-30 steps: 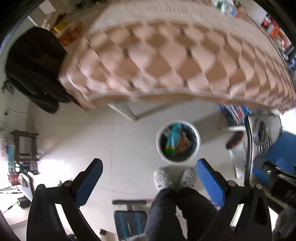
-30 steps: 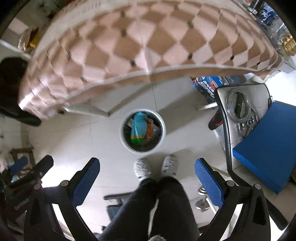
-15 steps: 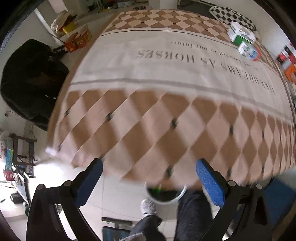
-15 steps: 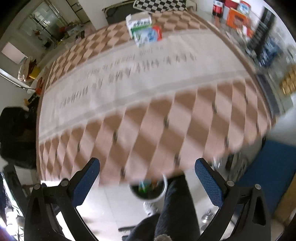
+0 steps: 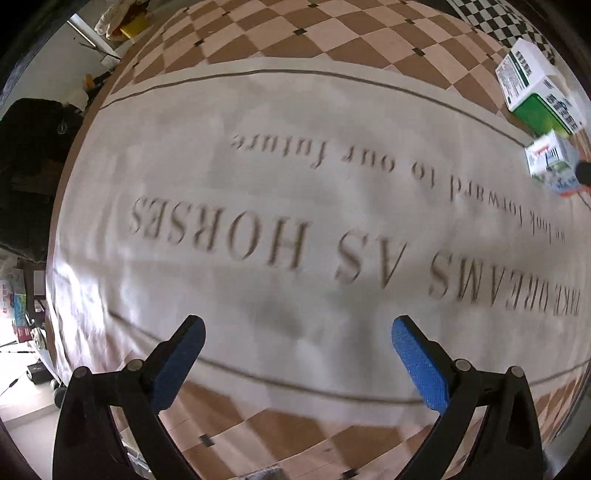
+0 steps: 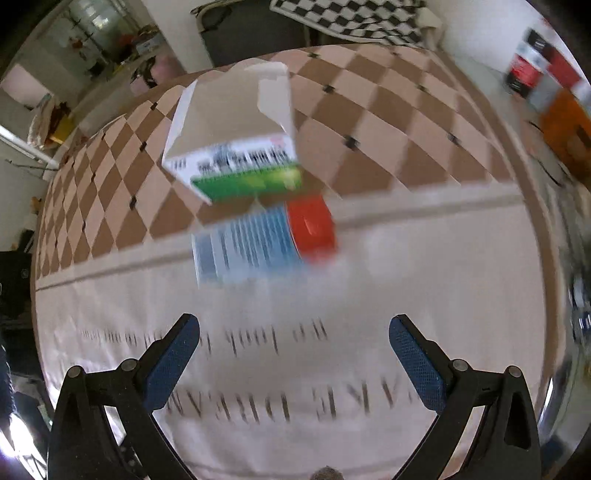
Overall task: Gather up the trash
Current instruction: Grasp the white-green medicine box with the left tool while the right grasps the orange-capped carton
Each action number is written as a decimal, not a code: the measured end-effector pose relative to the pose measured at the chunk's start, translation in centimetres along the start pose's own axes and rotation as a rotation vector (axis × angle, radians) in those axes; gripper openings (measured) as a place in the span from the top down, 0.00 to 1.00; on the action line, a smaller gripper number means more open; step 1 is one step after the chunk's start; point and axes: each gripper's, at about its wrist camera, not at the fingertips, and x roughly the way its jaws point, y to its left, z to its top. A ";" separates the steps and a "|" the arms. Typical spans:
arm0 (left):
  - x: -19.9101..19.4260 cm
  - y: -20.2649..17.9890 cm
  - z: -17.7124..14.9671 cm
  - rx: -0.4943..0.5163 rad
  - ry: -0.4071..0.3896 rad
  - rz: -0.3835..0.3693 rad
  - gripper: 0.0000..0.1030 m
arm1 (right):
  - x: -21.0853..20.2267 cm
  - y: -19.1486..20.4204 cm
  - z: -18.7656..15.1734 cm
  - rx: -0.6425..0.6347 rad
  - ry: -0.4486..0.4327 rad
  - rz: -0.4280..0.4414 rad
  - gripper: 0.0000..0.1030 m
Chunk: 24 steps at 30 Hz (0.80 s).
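Observation:
Two empty cartons lie on the table's checked cloth (image 5: 295, 206). The white and green box (image 6: 236, 140) has its flap open, and a smaller blue, white and red box (image 6: 262, 240) lies just in front of it. Both sit straight ahead of my right gripper (image 6: 294, 332), which is open and empty, a short way short of the smaller box. In the left wrist view the white and green box (image 5: 535, 88) and the small box (image 5: 552, 162) are at the far right. My left gripper (image 5: 295, 339) hangs open and empty over the printed lettering.
A black chair (image 5: 26, 166) stands left of the table. Red, black and orange packages (image 6: 546, 88) sit at the table's far right. A chequered board (image 6: 354, 18) lies beyond the far edge. The right wrist view is motion-blurred.
Both grippers have swung up from the floor bin and the person's feet to above the tabletop. The bin has left view, and the two boxes now sit near the right gripper.

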 end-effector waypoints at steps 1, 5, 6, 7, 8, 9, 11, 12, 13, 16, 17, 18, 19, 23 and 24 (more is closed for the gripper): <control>0.1 -0.2 0.3 -0.003 0.013 0.004 0.00 | 0.4 0.3 0.7 -0.014 0.007 0.010 0.00; 0.3 -0.7 1.6 -0.009 0.033 0.024 0.00 | 2.3 1.8 2.6 -0.068 0.036 -0.003 0.00; 0.4 -0.7 1.8 -0.009 0.039 0.029 0.00 | 2.7 2.1 2.7 -0.068 0.044 0.000 0.00; 0.5 -0.8 2.1 -0.007 0.046 0.035 0.00 | 3.0 2.0 3.0 -0.063 0.045 -0.002 0.01; 0.6 -0.9 2.2 -0.002 0.052 0.042 0.00 | 3.2 2.0 3.1 -0.060 0.047 -0.011 0.07; 0.8 -1.1 2.7 -0.001 0.055 0.048 0.00 | 3.2 1.8 3.3 -0.056 0.045 -0.002 0.08; 0.8 -1.2 3.3 0.004 0.062 0.059 0.00 | 2.9 1.2 3.3 -0.046 0.048 0.012 0.09; 0.6 -1.4 3.5 0.006 0.064 0.059 0.00 | 2.6 0.8 3.2 -0.038 0.047 0.017 0.09; 0.3 -1.8 3.8 0.013 0.060 0.060 0.00 | 2.3 0.3 3.1 -0.030 0.046 0.016 0.09; -1.2 -4.5 6.4 0.045 0.029 0.048 0.00 | 0.5 -2.6 2.8 0.032 0.034 0.009 0.09; -2.1 -5.4 7.1 0.056 0.012 0.030 0.00 | -0.3 -4.1 2.7 0.072 0.027 -0.002 0.09; -3.4 -6.8 8.3 0.069 -0.008 -0.007 0.00 | -0.8 -5.4 2.8 0.107 0.019 -0.014 0.09; -4.4 -7.4 9.3 0.078 -0.020 -0.035 0.00 | -1.3 -6.8 2.9 0.147 0.012 -0.028 0.09; -8.3 -12.8 14.7 0.117 -0.062 -0.190 0.00 | -1.7 -12.5 4.9 0.304 0.000 -0.079 0.09; -8.8 -13.6 15.7 0.126 -0.066 -0.210 0.00 | -1.5 -13.8 5.6 0.338 0.004 -0.086 0.09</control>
